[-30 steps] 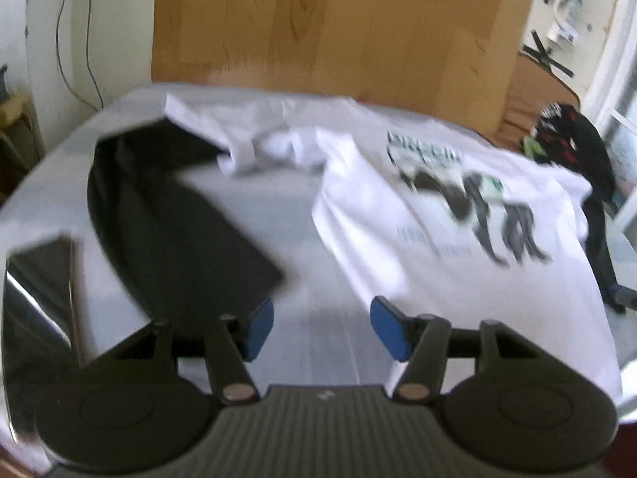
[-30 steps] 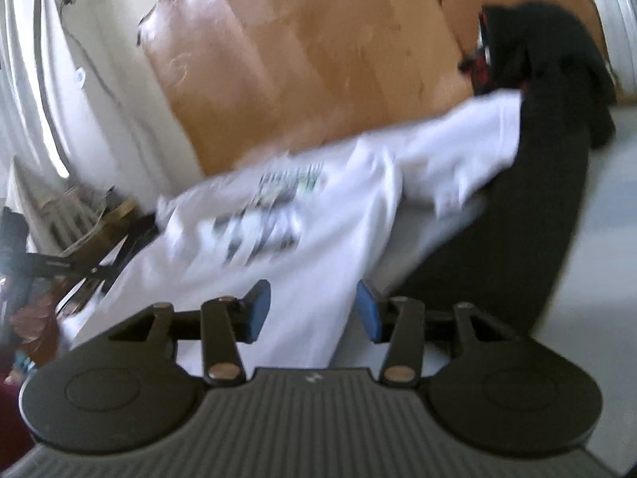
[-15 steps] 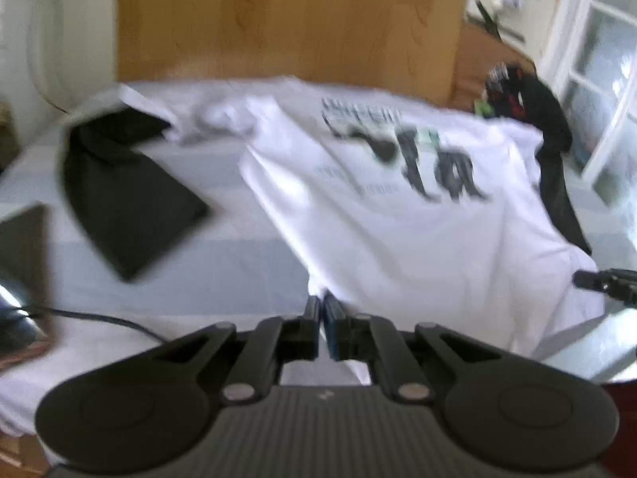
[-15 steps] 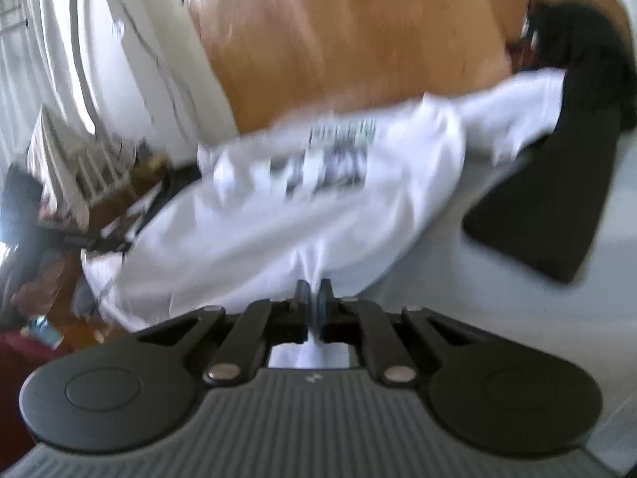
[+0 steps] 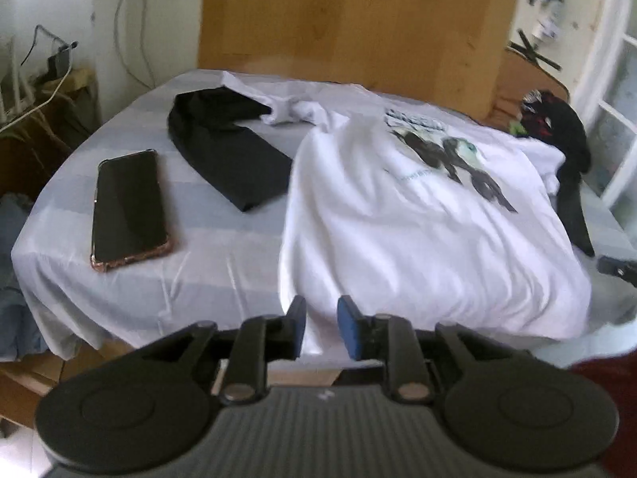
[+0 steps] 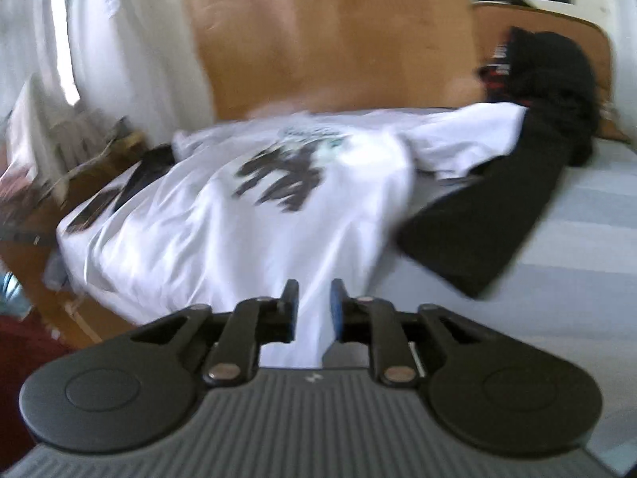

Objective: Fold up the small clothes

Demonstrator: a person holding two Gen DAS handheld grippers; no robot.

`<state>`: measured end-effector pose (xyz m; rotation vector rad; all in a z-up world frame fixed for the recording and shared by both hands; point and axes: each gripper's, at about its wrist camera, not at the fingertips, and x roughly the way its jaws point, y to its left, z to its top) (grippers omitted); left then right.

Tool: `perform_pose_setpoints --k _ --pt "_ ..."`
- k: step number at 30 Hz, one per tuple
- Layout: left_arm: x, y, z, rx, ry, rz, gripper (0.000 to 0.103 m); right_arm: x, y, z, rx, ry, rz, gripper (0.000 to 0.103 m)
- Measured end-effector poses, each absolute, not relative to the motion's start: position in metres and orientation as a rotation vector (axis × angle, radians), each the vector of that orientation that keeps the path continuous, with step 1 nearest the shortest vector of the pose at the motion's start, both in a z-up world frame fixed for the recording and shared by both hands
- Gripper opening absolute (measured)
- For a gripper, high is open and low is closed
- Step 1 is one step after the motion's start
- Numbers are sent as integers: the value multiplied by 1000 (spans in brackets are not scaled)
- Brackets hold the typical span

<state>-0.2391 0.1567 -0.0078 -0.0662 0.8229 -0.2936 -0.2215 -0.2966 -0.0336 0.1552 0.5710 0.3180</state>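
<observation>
A white T-shirt (image 5: 418, 231) with a dark print lies face up on the striped bed sheet (image 5: 199, 279), its hem hanging over the near edge. My left gripper (image 5: 321, 310) is at the hem's left corner. Its jaws are opening, and white cloth shows loose in the narrow gap without being pressed. In the right wrist view the same T-shirt (image 6: 239, 219) spreads away from my right gripper (image 6: 314, 294). That gripper is at the other hem corner, its jaws also opening with slack cloth between them.
A folded black garment (image 5: 231, 159) and a phone (image 5: 127, 207) lie left of the shirt. Another black piece (image 6: 489, 215) trails from a dark clothes pile (image 6: 553, 75) on the right. A wooden board (image 5: 350, 20) stands behind the bed.
Both grippers went from open to shut on the shirt's hem, drew back toward the near edge of the bed, and now their jaws have parted again. The shirt lies flatter.
</observation>
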Motion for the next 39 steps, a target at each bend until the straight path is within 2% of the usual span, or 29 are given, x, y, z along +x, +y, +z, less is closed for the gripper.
perform_pose_setpoints --k 1,2,3,5,9,12,15,19,22,24,25,26,27,28,34,35,36,37,38,39 --pt "-235 159 -3 -73 804 -286 22 -223 -302 -31 183 551 311 34" --pt "-230 159 2 -78 778 -279 28 -223 -308 -28 213 526 307 39" --pt "-224 159 8 -82 748 -275 37 -221 -311 -26 231 509 303 40" --pt "-209 156 17 -85 699 -266 44 -215 -312 -26 238 492 286 41" --pt "-175 137 20 -46 698 -263 44 -199 -308 -30 248 490 243 41" --pt "-156 122 12 -2 716 -281 52 -190 -314 -30 288 492 202 41" --pt "-132 115 3 19 748 -276 52 -177 -321 -28 308 499 161 41" --pt "-99 103 9 45 727 -315 52 -143 -326 -9 281 482 165 41" --pt "-63 84 23 127 672 -320 58 -90 -327 13 220 480 206 42" --pt "-30 71 32 173 643 -320 66 -41 -328 23 179 505 226 50" --pt "-10 64 36 188 639 -324 69 -11 -330 26 169 522 226 59" --pt "12 57 37 202 639 -326 78 14 -332 26 164 540 230 68" --pt "36 50 37 220 645 -326 84 42 -334 23 152 566 236 72" --pt "61 41 33 239 659 -323 84 65 -334 19 137 593 230 75" --pt "179 -2 -8 292 761 -290 84 165 -332 -27 41 789 146 75" --pt "191 -7 -16 307 769 -292 82 168 -331 -32 37 807 154 69" --pt "200 -12 -25 325 785 -298 64 169 -328 -36 24 826 173 60" --pt "207 -17 -35 353 814 -310 43 165 -322 -39 -27 825 169 26" --pt "212 -24 -47 397 860 -317 3 156 -312 -38 -131 790 141 10" --pt "212 -29 -54 433 868 -305 3 151 -307 -37 -171 771 147 9"
